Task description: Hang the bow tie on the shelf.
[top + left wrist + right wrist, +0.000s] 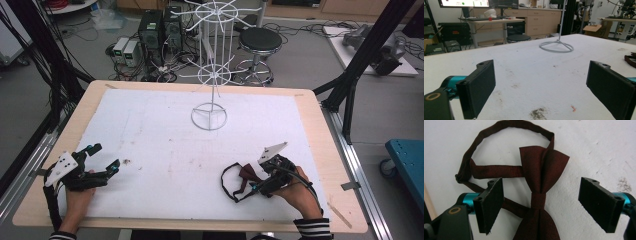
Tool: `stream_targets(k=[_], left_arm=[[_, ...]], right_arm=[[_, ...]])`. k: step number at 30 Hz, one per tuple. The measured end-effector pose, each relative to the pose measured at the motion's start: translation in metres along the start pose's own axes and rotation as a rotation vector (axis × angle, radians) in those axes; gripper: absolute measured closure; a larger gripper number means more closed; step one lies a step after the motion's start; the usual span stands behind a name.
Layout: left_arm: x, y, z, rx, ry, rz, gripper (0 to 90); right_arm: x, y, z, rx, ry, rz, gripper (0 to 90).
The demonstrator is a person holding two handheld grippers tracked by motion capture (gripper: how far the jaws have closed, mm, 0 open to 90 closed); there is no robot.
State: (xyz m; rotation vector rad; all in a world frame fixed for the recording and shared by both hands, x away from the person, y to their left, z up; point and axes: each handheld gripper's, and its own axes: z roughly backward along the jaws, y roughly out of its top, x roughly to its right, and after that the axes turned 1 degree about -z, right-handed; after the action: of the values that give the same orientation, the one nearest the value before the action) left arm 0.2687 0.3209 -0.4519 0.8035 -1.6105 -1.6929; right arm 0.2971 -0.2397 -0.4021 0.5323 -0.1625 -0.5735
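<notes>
Bow tie (541,195), dark maroon, lies flat on the white mat (165,150) near the front right of the table (320,150), directly under the right gripper (257,186).

Going by size: the wooden table carries the mat, which covers most of its top. A white wire rack (210,75) stands at the mat's far middle; its top is cut off by the high view's edge, and the left gripper view catches little more than its ring base (556,46). The tie's strap (499,140) loops away from the bow; in the high view the gripper hides much of the bow. Small dark stains (537,113) mark the mat.

Right hand (295,192) holds its gripper low over the tie, jaws spread wide to either side of the knot, touching nothing. Left hand (77,197) rests at the front left, its gripper (105,157) pointing across the mat, jaws wide apart and empty.
</notes>
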Motion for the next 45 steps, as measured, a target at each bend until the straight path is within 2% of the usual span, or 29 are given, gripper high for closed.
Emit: stream_targets(k=[2,9,10,12,13,14,15,19,20,21,23,24,25,34,39,41,42,45], left_arm=[[-0.0001,0.0000,0.0000,0.000,0.000,0.001,9.0],[-0.0006,0.0001,0.0003,0.002,-0.001,0.001,9.1],[-0.0006,0.0000,0.0002,0.003,0.000,0.001,9.1],[-0.0005,0.0000,0.0002,0.004,0.000,0.004,9.0],[-0.0005,0.0000,0.0004,0.003,0.001,0.003,9.0],[-0.0005,-0.0001,0.0004,0.003,0.002,0.004,9.0],[-0.0004,-0.0001,0.0003,0.005,0.002,0.005,9.0],[-0.0005,-0.0001,0.0006,0.005,0.002,0.006,9.1],[-0.0006,-0.0002,0.0007,0.006,0.001,0.006,9.1],[-0.0006,-0.0001,0.0007,0.006,0.002,0.006,9.1],[-0.0007,-0.0002,0.0008,0.008,0.001,0.006,9.1],[-0.0008,-0.0002,0.0008,0.008,0.001,0.007,9.1],[-0.0009,-0.0003,0.0010,0.010,0.003,0.009,9.0],[-0.0012,-0.0004,0.0015,0.014,0.003,0.008,9.0],[-0.0010,-0.0004,0.0014,0.015,0.003,0.009,9.1],[-0.0011,-0.0004,0.0016,0.015,0.003,0.008,9.0],[-0.0011,-0.0005,0.0015,0.015,0.003,0.008,9.0],[-0.0012,-0.0005,0.0015,0.016,0.003,0.011,9.1]], right_arm=[[0.0003,0.0004,-0.0006,-0.005,0.014,-0.013,23.3],[0.0010,0.0005,-0.0020,-0.016,0.037,-0.015,29.7],[0.0009,0.0005,-0.0032,-0.030,0.035,-0.004,34.0],[0.0001,0.0006,-0.0037,-0.039,0.030,0.006,35.3],[-0.0001,0.0009,-0.0051,-0.050,0.027,0.026,38.6],[-0.0001,0.0009,-0.0051,-0.050,0.027,0.026,38.6],[-0.0006,0.0011,-0.0062,-0.066,0.025,0.030,44.1],[-0.0003,0.0010,-0.0071,-0.081,0.011,0.038,49.1],[0.0000,0.0009,-0.0075,-0.083,0.007,0.044,52.2],[0.0000,0.0008,-0.0074,-0.087,0.006,0.039,62.1],[0.0000,0.0007,-0.0076,-0.091,0.006,0.043,71.6],[0.0000,0.0007,-0.0076,-0.091,0.006,0.043,71.6],[-0.0002,0.0007,-0.0076,-0.090,0.006,0.040,75.8],[0.0011,0.0006,-0.0072,-0.079,0.000,0.013,77.1],[0.0023,0.0008,-0.0047,-0.049,0.003,-0.010,77.1],[0.0027,0.0009,-0.0027,-0.014,0.002,-0.018,77.1],[0.0027,0.0009,-0.0027,-0.014,0.002,-0.018,77.1],[0.0038,0.0021,0.0012,0.055,0.016,-0.022,77.1]])
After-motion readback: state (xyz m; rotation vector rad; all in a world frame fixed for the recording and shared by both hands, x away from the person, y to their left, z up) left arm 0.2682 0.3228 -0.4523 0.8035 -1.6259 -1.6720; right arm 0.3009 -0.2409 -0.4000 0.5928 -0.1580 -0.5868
